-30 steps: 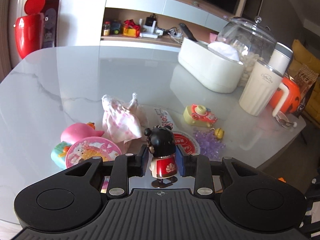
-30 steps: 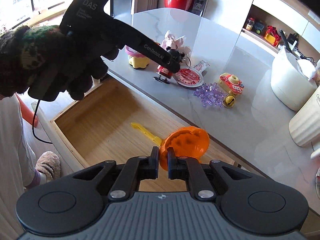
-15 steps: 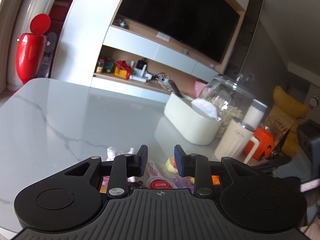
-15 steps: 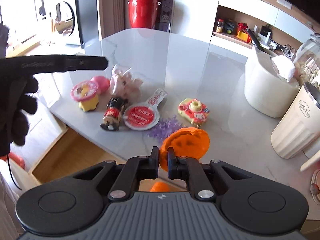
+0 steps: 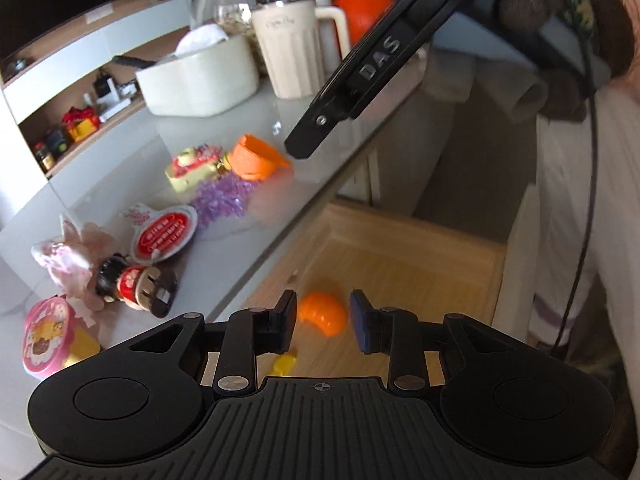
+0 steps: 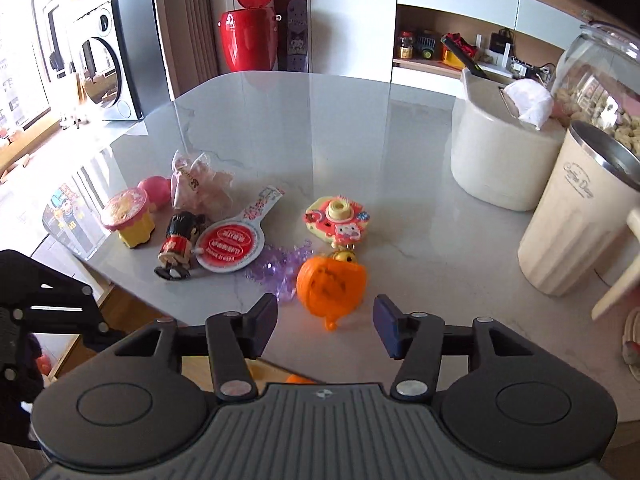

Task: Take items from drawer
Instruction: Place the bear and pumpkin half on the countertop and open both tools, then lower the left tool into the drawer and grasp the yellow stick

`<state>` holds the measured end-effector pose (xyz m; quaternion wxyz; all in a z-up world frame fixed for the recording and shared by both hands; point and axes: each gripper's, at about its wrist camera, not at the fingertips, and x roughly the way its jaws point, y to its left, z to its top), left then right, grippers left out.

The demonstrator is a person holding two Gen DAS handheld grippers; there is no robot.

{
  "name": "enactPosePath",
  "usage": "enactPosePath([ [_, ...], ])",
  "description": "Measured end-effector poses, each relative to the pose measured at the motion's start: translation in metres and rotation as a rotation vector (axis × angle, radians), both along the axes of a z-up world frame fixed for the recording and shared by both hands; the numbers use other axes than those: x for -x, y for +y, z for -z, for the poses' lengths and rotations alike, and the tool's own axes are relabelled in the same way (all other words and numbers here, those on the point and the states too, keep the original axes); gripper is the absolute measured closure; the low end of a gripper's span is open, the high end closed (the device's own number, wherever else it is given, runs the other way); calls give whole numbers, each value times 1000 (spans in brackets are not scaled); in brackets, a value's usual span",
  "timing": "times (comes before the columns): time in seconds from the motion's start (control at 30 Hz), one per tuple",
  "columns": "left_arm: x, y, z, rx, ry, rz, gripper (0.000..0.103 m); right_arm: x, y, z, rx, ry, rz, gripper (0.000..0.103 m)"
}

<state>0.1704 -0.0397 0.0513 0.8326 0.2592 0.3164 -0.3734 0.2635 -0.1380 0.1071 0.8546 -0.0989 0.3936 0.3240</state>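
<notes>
Right claw (image 6: 325, 322) opening behind pumpkin (image 6: 331, 285); only left view shows drawer (image 5: 400, 256).

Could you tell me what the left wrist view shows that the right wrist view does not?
Only the left wrist view: the open drawer, holding an orange piece and a yellow piece.
Only the right wrist view: the red bin and the washing machine.
Both: the orange pumpkin on the table, the toy camera, the cream jug.

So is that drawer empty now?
No, an orange piece and a yellow piece lie in the open drawer.
</notes>
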Motion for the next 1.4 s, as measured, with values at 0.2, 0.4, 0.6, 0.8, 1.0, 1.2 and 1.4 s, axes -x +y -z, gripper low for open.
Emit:
enactPosePath([
  [0.2,-19,-3,25,-72,54,-51,70,31,-22,24,42,96,-7,39],
  [0.4,-25,-21,66,-244,50,-7,69,43,-25,46,100,170,-21,33],
  [0.6,-46,-24,101,-376,82,-38,69,45,-25,48,79,205,-54,26],
  [0.8,-59,-17,113,-380,115,-85,69,46,-24,51,91,210,-64,22],
  [1.0,-64,-5,127,-382,138,-67,70,45,-23,53,94,213,-59,21],
  [1.2,-69,4,133,-344,129,-73,70,44,-21,54,99,216,-58,19],
  [1.4,-80,11,131,-277,170,-125,68,47,-21,53,104,210,-64,18],
])
